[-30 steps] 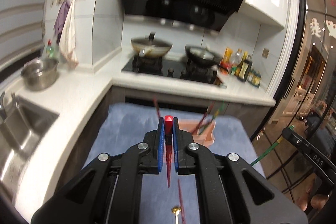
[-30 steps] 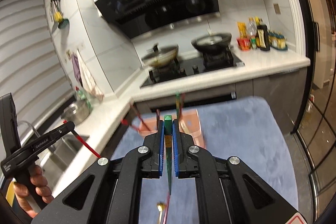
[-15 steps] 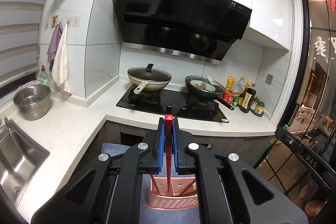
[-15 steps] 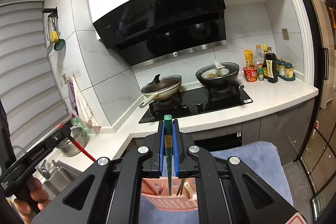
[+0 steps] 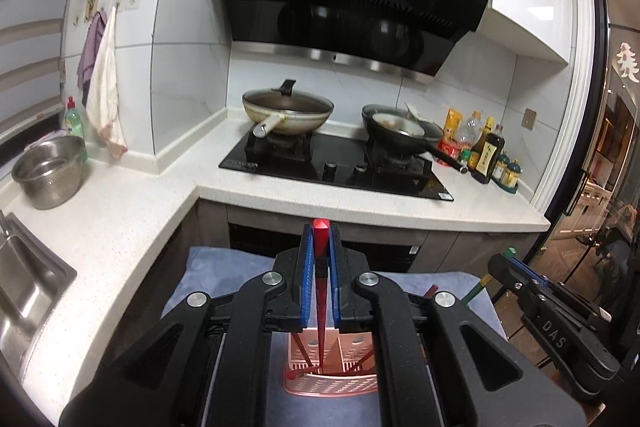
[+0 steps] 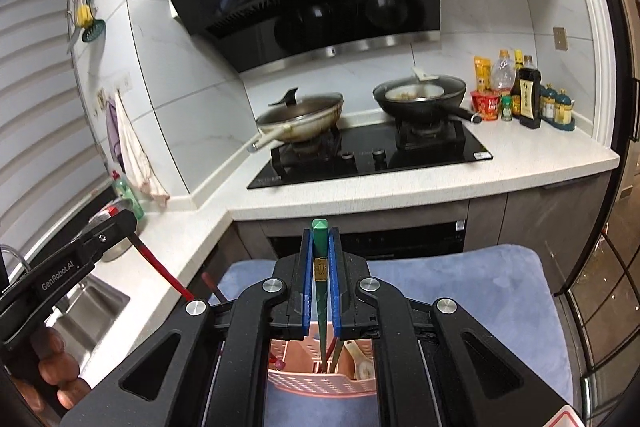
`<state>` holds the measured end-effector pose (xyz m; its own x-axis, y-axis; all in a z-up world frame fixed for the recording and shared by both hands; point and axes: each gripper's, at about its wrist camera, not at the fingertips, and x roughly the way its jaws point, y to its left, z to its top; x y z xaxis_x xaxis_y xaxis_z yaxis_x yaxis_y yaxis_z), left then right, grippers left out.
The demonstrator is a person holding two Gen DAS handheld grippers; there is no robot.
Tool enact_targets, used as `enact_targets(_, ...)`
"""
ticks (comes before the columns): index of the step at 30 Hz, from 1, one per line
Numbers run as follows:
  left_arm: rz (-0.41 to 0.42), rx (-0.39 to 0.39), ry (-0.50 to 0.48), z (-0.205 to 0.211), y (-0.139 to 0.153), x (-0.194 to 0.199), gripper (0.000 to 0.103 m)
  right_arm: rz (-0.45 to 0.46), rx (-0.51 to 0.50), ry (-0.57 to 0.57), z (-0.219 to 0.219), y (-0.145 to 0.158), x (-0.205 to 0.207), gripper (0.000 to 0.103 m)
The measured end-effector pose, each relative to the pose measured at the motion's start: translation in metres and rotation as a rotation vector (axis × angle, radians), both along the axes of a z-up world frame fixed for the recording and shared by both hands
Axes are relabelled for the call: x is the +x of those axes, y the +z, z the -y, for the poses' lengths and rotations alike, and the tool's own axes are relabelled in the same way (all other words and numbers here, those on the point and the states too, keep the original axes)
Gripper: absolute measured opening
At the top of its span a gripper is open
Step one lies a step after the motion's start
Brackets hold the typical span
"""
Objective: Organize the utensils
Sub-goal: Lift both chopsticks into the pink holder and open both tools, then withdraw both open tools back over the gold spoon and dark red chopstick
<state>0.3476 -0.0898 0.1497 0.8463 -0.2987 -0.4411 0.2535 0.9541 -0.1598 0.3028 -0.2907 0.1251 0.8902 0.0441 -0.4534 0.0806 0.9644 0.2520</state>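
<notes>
Standing on the blue mat [image 6: 460,291], set well inward from its edges, is the pink utensil basket [image 5: 332,383]. Left gripper [image 5: 320,239] clamps a red chopstick [image 5: 320,307]; right gripper [image 6: 320,239] clamps a green chopstick [image 6: 321,311]; both tips apparently enter the basket.

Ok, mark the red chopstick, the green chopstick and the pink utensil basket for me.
red chopstick [image 5: 321,291], left wrist view, on its shaft between the pads.
green chopstick [image 6: 319,239], right wrist view, on its upper shaft.
pink utensil basket [image 5: 332,387], left wrist view, on its perforated front wall.
</notes>
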Motion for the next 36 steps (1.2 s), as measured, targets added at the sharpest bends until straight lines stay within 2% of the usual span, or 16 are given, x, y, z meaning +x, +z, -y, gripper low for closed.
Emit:
enact_targets(7,-0.03,-0.008,0.015,0.001,-0.01,0.006,0.008,-0.027,0.004,-0.004,-0.001,-0.011,0.004,0.008)
enact_targets(8,-0.03,-0.009,0.015,0.001,-0.011,0.005,0.008,-0.029,0.009,-0.005,0.0,-0.012,0.003,0.011)
enact_targets(11,-0.029,0.001,0.014,0.001,-0.011,0.004,0.019,-0.029,0.018,-0.011,0.002,-0.013,0.002,0.012)
enact_targets(13,-0.024,0.007,0.019,0.001,-0.011,0.002,0.036,-0.026,0.02,-0.013,0.003,-0.012,-0.001,0.013)
enact_targets(15,-0.016,0.008,0.026,0.001,-0.01,-0.001,0.042,-0.021,0.014,-0.012,0.002,-0.01,-0.003,0.018)
enact_targets(24,-0.014,0.019,0.022,0.0,-0.007,-0.013,0.042,-0.008,-0.004,0.006,-0.005,-0.005,-0.02,0.019)
enact_targets(36,-0.016,0.055,0.016,-0.014,-0.016,-0.052,0.042,-0.029,-0.038,0.025,-0.02,-0.018,-0.065,0.019)
